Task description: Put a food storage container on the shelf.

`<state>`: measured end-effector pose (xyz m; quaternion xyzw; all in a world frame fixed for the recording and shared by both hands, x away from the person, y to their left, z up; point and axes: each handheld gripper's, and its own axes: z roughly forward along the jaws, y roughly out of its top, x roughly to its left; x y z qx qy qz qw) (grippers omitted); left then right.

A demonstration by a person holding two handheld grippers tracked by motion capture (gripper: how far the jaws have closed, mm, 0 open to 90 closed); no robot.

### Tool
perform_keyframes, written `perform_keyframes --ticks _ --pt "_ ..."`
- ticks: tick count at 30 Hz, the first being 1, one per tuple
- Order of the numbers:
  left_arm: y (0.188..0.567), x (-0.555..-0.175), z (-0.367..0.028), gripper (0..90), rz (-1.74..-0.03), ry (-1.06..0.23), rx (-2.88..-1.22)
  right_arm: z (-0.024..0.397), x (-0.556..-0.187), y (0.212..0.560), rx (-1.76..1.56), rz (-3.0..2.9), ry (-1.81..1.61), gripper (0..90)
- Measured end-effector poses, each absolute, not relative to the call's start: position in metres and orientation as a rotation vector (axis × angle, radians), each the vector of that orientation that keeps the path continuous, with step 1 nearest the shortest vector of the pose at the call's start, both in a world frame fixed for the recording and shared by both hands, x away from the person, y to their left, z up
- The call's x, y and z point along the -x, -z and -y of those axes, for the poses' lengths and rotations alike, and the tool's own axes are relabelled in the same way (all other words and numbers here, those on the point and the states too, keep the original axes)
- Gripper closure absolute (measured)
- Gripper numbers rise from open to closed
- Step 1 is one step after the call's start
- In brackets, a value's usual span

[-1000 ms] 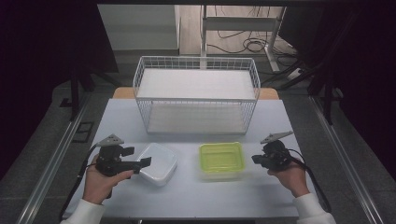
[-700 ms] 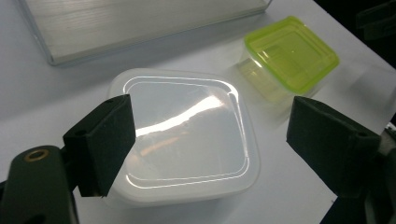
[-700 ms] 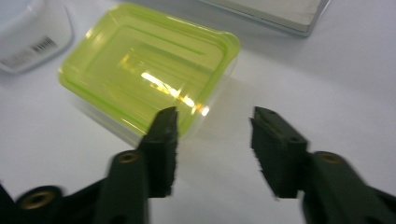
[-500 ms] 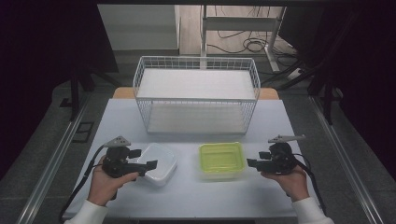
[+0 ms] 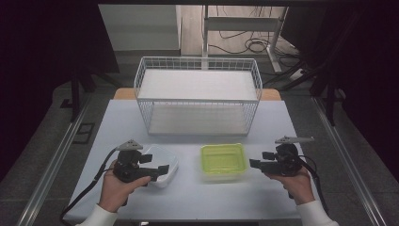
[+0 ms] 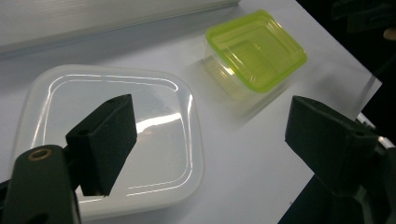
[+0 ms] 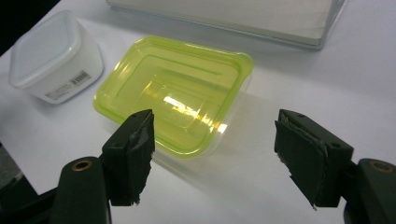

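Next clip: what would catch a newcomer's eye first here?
The yellow-green lidded plastic container stands out at the table's near middle, with the clear white-lidded plastic container to its left. Behind them sits a white wire basket. Each open tool faces a container: left tool, right tool.

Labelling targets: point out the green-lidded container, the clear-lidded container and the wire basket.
green-lidded container (image 7: 175,88), right gripper view, centre of its lid
clear-lidded container (image 6: 159,121), left gripper view, bare lid right of the jaw
wire basket (image 5: 197,100), high view, front top rim
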<state>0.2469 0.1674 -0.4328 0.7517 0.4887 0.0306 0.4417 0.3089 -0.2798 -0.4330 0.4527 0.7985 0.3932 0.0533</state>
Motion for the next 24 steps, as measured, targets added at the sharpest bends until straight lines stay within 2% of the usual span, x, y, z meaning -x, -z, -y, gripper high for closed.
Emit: perform_keyframes --ticks 9,18,24 --pt "0.415 -0.249 -0.127 20.1 -1.205 -0.041 -1.853 0.262 -0.307 0.409 -1.304 -2.43 -1.217 30.9" --pt "0.426 -0.273 -0.094 28.4 -1.243 0.063 -1.874 0.26 -0.314 0.416 -1.321 -2.441 -1.186 31.6" --pt "0.438 -0.292 -0.081 32.1 -1.285 0.067 -1.887 0.257 -0.318 0.42 -1.326 -2.447 -1.173 31.8"
